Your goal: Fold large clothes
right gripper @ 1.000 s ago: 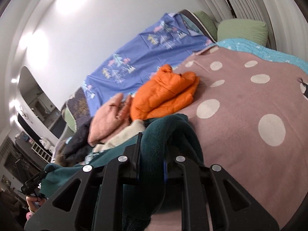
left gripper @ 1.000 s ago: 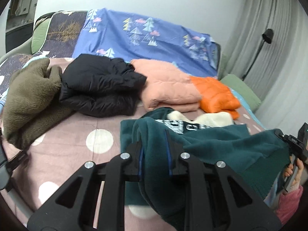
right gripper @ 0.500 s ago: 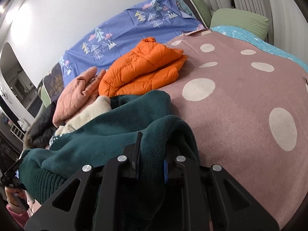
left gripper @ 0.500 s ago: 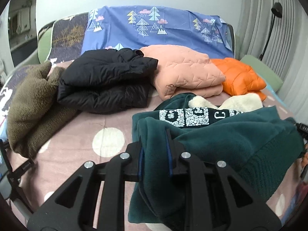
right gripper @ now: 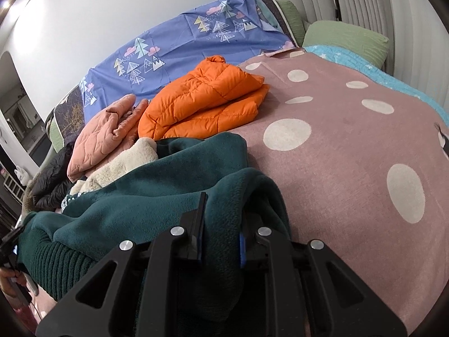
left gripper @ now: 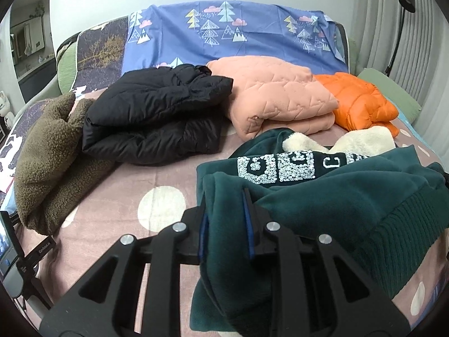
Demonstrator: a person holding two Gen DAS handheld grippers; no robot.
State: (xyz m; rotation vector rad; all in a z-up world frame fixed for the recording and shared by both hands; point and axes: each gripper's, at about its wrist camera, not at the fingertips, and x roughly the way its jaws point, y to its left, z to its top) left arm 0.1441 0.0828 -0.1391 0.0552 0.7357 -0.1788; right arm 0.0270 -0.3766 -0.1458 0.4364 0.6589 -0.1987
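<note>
A dark green fleece top (left gripper: pixel 350 196) with a white printed band lies bunched on the pink dotted blanket (left gripper: pixel 126 174), with cream lining (left gripper: pixel 364 140) showing behind it. My left gripper (left gripper: pixel 224 199) pinches a thick fold at the fleece's left end; its jaws are opening slightly, with the cloth still pressed between the pads. In the right wrist view the same fleece (right gripper: pixel 157 196) stretches off to the left. My right gripper (right gripper: pixel 223 207) is shut on a fold at its right end. The ribbed hem hangs toward me between the two grippers.
Folded garments line the back of the bed: an olive fleece (left gripper: pixel 47 154), a black puffer jacket (left gripper: pixel 157 118), a pink quilted jacket (left gripper: pixel 280 98) and an orange puffer jacket (left gripper: pixel 362 101). A green pillow (right gripper: pixel 345 39) lies far right. A phone on a stand (left gripper: pixel 8 252) is at the left edge.
Both grippers have come down and forward with the green fleece, and both views have rolled more level. The fleece now lies lower on the blanket, its printed band in fuller view.
</note>
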